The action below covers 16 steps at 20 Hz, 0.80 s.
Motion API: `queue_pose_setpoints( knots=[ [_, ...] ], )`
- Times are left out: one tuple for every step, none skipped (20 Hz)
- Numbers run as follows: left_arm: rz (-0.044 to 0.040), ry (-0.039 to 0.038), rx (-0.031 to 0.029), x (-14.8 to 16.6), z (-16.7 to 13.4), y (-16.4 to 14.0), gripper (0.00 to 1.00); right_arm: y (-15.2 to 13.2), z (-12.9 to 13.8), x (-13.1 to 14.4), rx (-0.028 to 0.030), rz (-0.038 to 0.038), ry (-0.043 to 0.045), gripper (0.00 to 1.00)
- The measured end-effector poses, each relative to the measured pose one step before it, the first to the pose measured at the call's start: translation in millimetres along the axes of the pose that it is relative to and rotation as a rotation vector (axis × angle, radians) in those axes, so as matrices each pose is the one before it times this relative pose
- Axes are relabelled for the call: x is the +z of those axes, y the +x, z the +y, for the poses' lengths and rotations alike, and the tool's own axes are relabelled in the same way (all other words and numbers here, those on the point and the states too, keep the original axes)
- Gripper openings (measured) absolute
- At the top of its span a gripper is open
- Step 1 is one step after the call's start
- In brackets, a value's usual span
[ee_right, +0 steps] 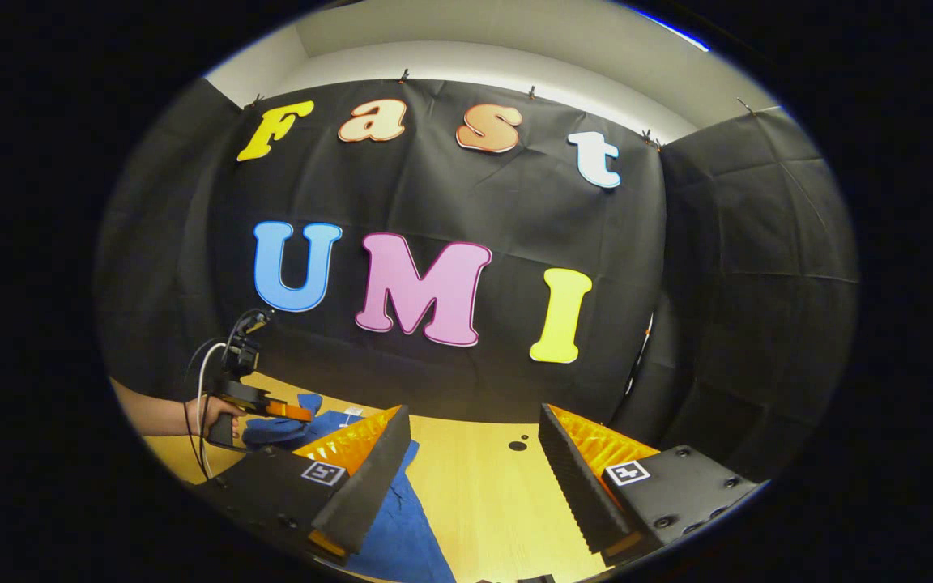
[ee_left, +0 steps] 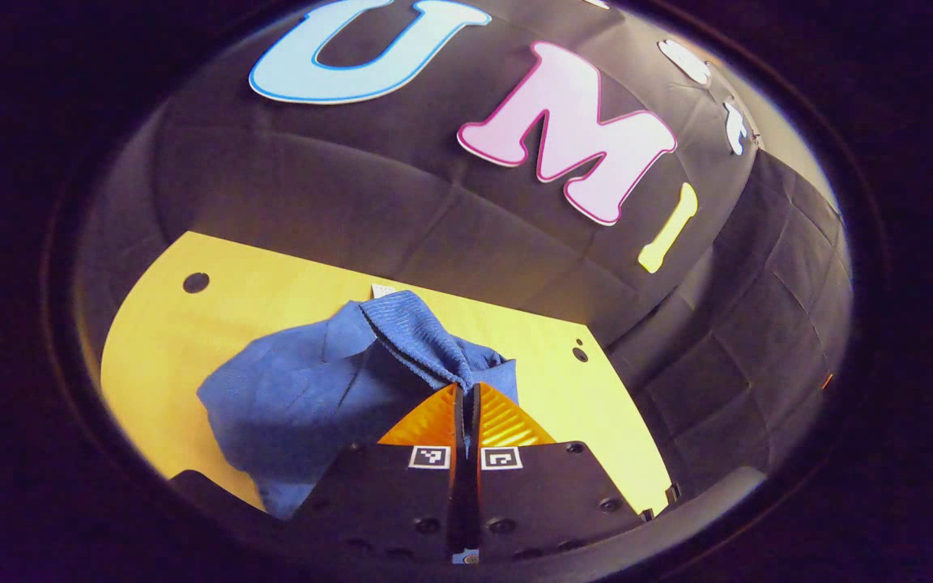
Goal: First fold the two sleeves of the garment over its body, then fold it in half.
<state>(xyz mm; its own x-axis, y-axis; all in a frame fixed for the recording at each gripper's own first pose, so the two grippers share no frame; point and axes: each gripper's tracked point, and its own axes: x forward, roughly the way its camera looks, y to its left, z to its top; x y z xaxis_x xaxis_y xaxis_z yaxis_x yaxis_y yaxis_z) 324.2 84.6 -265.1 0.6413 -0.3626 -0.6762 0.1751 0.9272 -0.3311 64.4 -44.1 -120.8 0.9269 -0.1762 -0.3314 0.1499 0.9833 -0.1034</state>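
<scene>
On the table (ee_left: 240, 300), the left gripper (ee_left: 466, 397) is pinching a sleeve (ee_left: 422, 336) of the blue garment (ee_left: 296, 397); the right gripper (ee_right: 475, 453) is hovering with fingers spread, garment beneath its left finger (ee_right: 369, 461).

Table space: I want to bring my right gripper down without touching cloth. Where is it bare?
Bare table lies between the open right gripper's fingers, bordered by the blue garment on the left. It is crowded there, where the left gripper pinches a lifted fold.
</scene>
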Motion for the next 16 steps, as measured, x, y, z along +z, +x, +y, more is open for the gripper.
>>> queue_pose_setpoints(
  knots=[
    [0.0244,-0.00552,0.00359,-8.67,0.01,16.47,0.0,1.67,-4.99,-6.34,-0.0053,0.01444,0.00546,0.93],
    [0.02555,0.00074,0.00853,-7.5,-0.44,13.1,0.0,1.7,-5.03,-5.95,-0.00563,0.01553,0.0079,1.0],
    [0.0187,0.00505,0.01196,-5.89,-3.0,14.18,0.0,2.66,-5.74,-5.54,-0.00907,0.01129,0.00495,1.0],
    [0.01456,0.01019,0.01761,-4.35,-1.08,11.04,0.0,2.57,-6.03,-6.67,-0.01119,0.01682,-0.00303,1.0],
    [0.01212,0.01222,0.01996,-5.5,0.56,10.51,0.0,2.09,-5.61,-8.64,-0.01068,0.02409,-0.00523,1.0],
    [0.01739,0.00715,0.01438,-4.67,-0.49,9.74,0.0,1.9,-3.81,-6.79,-0.00478,0.01806,-0.00347,1.0],
    [0.02159,0.00312,0.01404,-3.01,2.44,10.2,0.0,2.58,-3.41,-4.41,-0.00003,0.01222,-0.00112,1.0],
    [0.02055,0.00549,0.01224,-2.36,0.66,8.94,0.0,3.23,-2.15,-4.28,0.00291,0.01156,-0.00381,1.0],
    [0.00822,0.00271,0.01627,-2.05,1.08,9.01,0.0,4.31,-0.92,-4.85,0.00429,0.01563,-0.00665,0.93],
    [0.00404,-0.00105,0.01049,-0.97,-0.8,5.55,0.0,4.46,0.0,-4.52,0.00634,0.01321,-0.00534,0.93],
    [0.00526,-0.00541,0.00293,-3.75,-2.2,0.44,0.0,3.62,0.52,-3.83,0.0084,0.01168,-0.00073,0.92],
    [0.00093,-0.00364,-0.01011,-0.32,-3.11,2.42,0.0,3.29,-0.36,-1.92,0.00578,0.00839,0.00103,0.92],
    [-0.00447,-0.0021,-0.01746,1.87,-5.38,3.74,0.03,2.53,-0.15,-0.73,0.00124,0.00338,0.00318,0.92],
    [-0.00077,0.00182,-0.02929,0.87,-8.48,3.12,0.07,2.47,-1.1,-1.37,-0.00079,0.0009,0.00352,1.0],
    [0.00751,-0.00144,-0.03369,-2.32,-6.76,7.1,0.06,2.28,-0.58,-0.78,0.00044,0.00198,0.00462,0.92],
    [0.00751,-0.0081,-0.04789,1.4,-12.48,-7.81,0.19,1.8,0.22,-3.1,0.00086,0.00553,0.00563,1.0]
  ],
)
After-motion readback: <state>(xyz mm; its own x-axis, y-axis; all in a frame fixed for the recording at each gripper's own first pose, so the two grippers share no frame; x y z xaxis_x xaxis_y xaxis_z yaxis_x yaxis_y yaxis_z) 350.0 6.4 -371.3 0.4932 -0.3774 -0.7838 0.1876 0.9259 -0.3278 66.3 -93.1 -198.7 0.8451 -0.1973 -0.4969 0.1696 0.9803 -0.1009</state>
